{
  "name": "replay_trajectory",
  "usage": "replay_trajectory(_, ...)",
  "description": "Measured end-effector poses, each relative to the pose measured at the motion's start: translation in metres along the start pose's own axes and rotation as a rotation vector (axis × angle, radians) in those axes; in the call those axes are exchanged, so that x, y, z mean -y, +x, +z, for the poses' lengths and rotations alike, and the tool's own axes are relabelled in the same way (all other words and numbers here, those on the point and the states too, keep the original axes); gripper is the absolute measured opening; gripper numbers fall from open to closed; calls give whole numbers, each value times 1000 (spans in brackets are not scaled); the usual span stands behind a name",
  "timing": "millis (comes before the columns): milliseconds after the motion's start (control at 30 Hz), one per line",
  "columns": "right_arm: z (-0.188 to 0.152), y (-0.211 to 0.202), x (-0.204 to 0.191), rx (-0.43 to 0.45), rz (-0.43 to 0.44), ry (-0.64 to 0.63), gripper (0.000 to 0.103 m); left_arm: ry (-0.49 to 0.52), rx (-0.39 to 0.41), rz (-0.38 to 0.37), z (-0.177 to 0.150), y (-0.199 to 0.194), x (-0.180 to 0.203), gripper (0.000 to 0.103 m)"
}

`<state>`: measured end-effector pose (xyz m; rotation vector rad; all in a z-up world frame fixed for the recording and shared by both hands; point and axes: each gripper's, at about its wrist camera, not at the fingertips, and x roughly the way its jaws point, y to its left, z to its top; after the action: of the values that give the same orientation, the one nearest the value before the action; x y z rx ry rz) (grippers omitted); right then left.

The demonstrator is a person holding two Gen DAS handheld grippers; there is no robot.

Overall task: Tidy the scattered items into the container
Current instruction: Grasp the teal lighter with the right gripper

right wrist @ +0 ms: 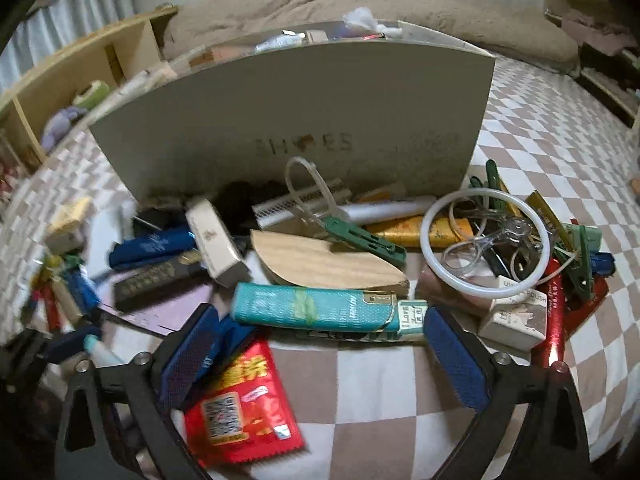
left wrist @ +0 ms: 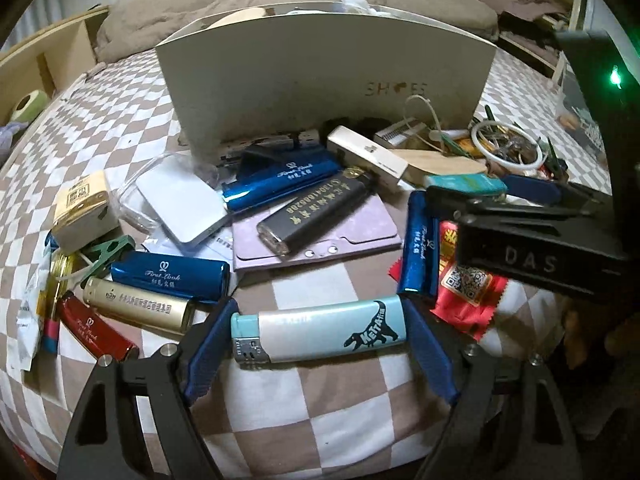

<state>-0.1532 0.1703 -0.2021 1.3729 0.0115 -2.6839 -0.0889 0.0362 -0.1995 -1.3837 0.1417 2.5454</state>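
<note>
A white shoe box (left wrist: 320, 76) stands on the checked cloth; it also shows in the right wrist view (right wrist: 288, 120) with items inside. Lighters and small items lie scattered before it. My left gripper (left wrist: 320, 336) is open, its blue pads at either end of a white and light-blue lighter (left wrist: 320, 334) lying on the cloth. My right gripper (right wrist: 320, 344) is open around a teal lighter (right wrist: 316, 308), with a red sachet (right wrist: 240, 404) under its left finger. The right gripper also shows in the left wrist view (left wrist: 532, 220).
Blue lighters (left wrist: 280, 178), a black lighter (left wrist: 316, 210), a gold lighter (left wrist: 136, 306), a red lighter (left wrist: 92, 330) and a lilac case (left wrist: 352, 232) lie around. A white ring (right wrist: 486, 240), green clips (right wrist: 360, 236), a wooden piece (right wrist: 324, 264) and a small white box (right wrist: 514, 316) lie right.
</note>
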Motion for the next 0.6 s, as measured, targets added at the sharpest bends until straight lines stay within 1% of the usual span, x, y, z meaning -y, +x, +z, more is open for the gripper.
replay_trajectory(67,0,-2,2,12,-10,3,83,-5,2,0,0,0,-1,84)
replay_trajectory(133,0,-4,6,8,9,12,83,-9,3,0,0,0,-1,84)
replay_trajectory(267,-5,-10,11,11,20,13,83,-27,11,-8,2,-2,-4,84)
replay_trajectory(400,-8,-16,18,10,50,29,83,-35,21,1,5,-4,-5,84)
replay_trajectory(500,-7,-22,24,20,68,54,83,-40,41,3,11,-9,-6,84)
replay_trajectory(600,-7,-35,27,47,79,60,83,-53,74,8,18,-17,-7,84)
